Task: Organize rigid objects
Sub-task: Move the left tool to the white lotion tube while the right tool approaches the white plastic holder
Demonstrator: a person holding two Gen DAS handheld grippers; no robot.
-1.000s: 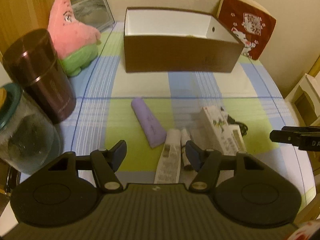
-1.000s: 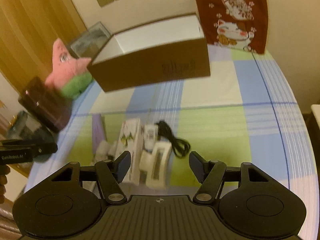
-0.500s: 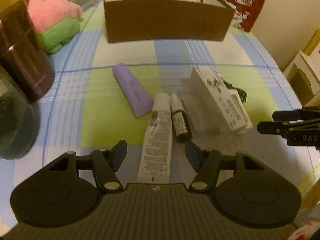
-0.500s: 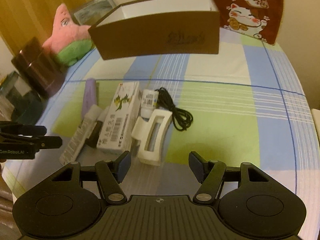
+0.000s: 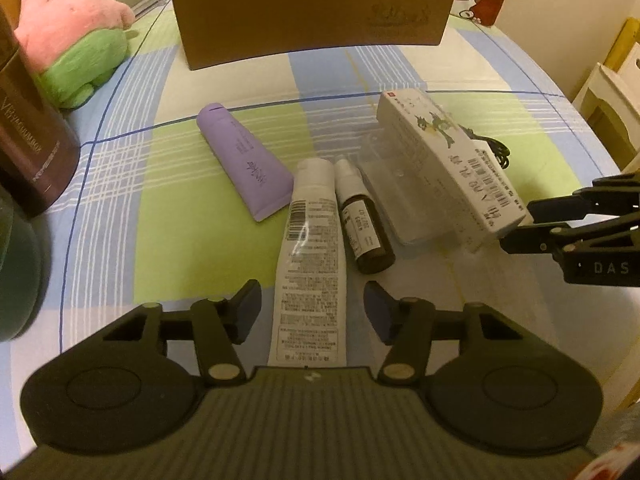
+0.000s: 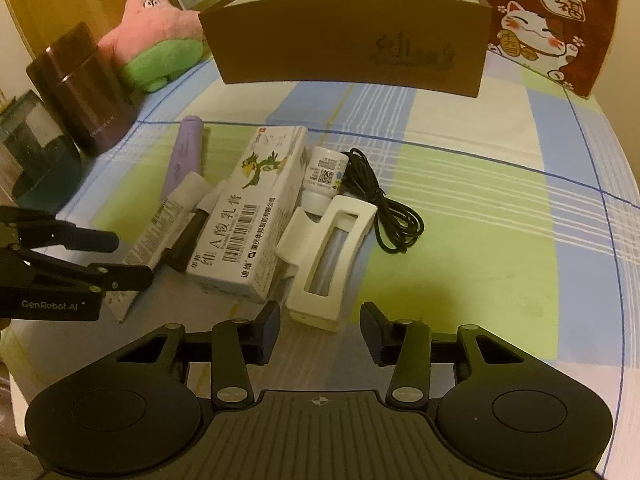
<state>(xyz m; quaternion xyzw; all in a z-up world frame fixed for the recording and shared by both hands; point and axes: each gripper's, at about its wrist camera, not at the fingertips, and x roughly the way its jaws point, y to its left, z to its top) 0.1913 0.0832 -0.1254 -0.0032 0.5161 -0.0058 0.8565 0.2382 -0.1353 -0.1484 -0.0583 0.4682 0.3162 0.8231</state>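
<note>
A cluster of small objects lies on the checked tablecloth. My left gripper point(image 5: 312, 310) is open, its fingers either side of the bottom end of a white tube point(image 5: 310, 276). Beside the tube lie a dark small bottle point(image 5: 366, 234), a purple tube point(image 5: 246, 166) and a white medicine carton point(image 5: 452, 160). My right gripper point(image 6: 320, 330) is open just short of a white plastic clip point(image 6: 328, 256). A small white bottle point(image 6: 324, 178) and a black cable point(image 6: 384, 208) lie beyond it. The brown open box point(image 6: 348, 52) stands at the back.
A pink star plush point(image 6: 156, 40), a dark canister point(image 6: 82, 88) and a glass jar point(image 6: 36, 148) stand at the left. A red lucky-cat cushion point(image 6: 544, 20) leans behind the box. The table edge curves away at the right point(image 6: 616, 240).
Both grippers have moved forward and lower toward the cluster. The left one now straddles the white tube's end; the right one has closed in on the white clip. Both stayed open.
</note>
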